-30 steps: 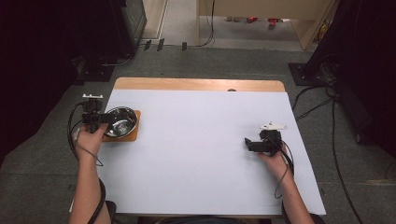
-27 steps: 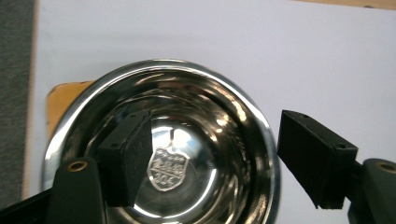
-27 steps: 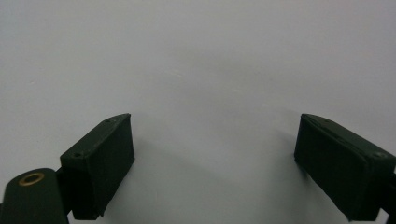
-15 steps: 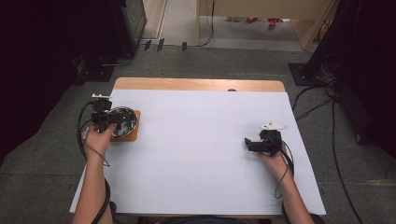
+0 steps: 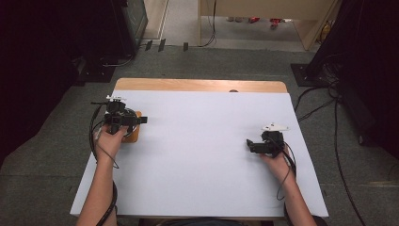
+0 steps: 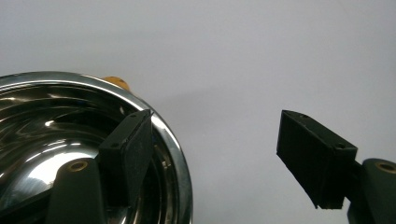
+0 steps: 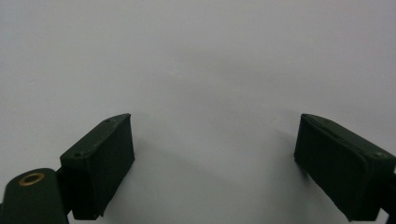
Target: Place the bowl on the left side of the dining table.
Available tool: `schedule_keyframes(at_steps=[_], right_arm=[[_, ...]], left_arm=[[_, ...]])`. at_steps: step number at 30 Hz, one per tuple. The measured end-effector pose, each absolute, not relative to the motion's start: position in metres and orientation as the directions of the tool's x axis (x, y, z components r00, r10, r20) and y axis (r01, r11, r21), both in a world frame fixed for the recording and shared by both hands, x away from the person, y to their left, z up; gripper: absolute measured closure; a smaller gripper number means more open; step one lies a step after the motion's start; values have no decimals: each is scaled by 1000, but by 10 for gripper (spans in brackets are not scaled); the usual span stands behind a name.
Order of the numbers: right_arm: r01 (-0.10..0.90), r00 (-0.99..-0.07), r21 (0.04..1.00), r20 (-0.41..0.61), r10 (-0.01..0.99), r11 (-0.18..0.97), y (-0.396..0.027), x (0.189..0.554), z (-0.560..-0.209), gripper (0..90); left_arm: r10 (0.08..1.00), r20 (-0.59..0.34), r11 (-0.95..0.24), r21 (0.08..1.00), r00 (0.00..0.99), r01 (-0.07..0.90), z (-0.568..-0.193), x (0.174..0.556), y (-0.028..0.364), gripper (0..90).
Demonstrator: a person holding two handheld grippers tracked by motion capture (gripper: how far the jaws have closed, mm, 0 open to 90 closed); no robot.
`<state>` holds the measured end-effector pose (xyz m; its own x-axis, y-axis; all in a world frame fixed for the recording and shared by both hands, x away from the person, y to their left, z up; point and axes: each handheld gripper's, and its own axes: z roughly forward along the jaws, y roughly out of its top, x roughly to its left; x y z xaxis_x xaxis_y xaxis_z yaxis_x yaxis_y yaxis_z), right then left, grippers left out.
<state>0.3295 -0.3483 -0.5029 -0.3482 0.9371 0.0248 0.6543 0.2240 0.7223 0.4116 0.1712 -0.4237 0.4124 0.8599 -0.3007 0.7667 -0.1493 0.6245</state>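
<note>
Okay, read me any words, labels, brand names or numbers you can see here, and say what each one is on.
None: there is no readable text. The steel bowl, the wooden coaster under it, the white table and both claws, left and right, carry no visible lettering.

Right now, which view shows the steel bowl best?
The left gripper view: the steel bowl sits close up, rim and shiny inside sharp, one jaw of the left claw over its rim. In the high view the hand and claw cover most of the bowl. The right gripper view gives bare table.
</note>
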Motion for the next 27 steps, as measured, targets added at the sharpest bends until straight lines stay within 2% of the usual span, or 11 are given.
schedule_keyframes(at_steps=[7, 18, 27], right_arm=[[654, -349, 722, 25, 937, 224, -348, 330, -503, 114], [654, -350, 722, 23, 937, 226, -348, 330, -503, 114], [654, -349, 722, 24, 937, 226, -348, 330, -503, 114]], left_arm=[[842, -292, -194, 620, 453, 760, -427, 411, 154, 277], [802, -334, -212, 617, 496, 758, -433, 410, 136, 278], [782, -303, -285, 603, 545, 745, -439, 409, 115, 278]])
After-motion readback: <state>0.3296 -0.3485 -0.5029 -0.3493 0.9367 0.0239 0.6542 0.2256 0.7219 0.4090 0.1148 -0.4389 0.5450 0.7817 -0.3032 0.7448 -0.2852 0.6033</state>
